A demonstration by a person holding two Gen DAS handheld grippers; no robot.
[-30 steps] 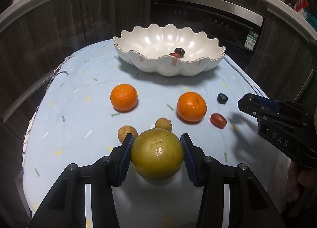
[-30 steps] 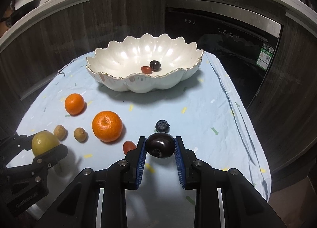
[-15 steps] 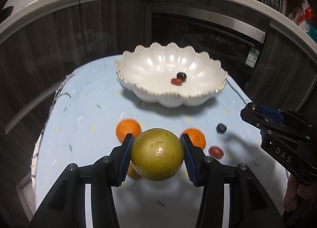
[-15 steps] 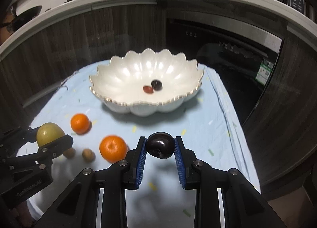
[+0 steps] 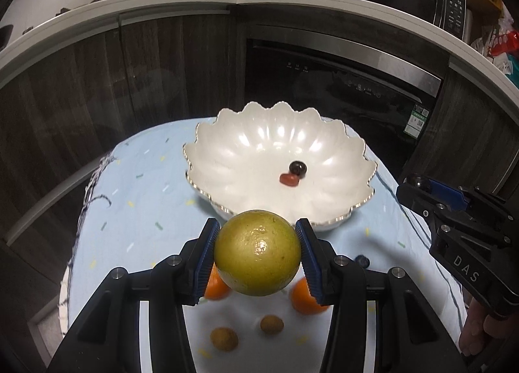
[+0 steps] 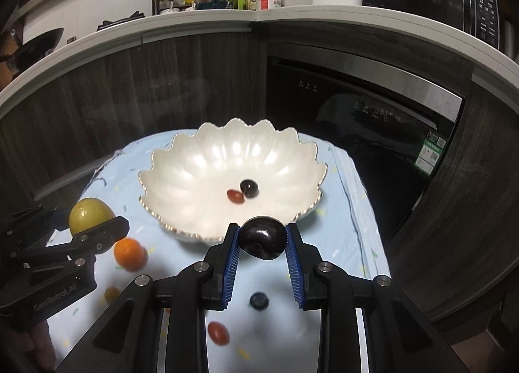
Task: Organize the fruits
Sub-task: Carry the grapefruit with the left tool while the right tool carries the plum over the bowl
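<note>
Left gripper: clamps the yellow-green citrus, lifted since a second ago.
Right gripper: pinches the dark plum, also raised.
Bowl: just ahead, holding two small fruits.
Counter: oranges and blueberry below.

The left gripper is clamping a yellow-green citrus fruit, hovering just short of the white bowl; the right gripper is pinching a dark plum at the bowl's near rim.
</note>
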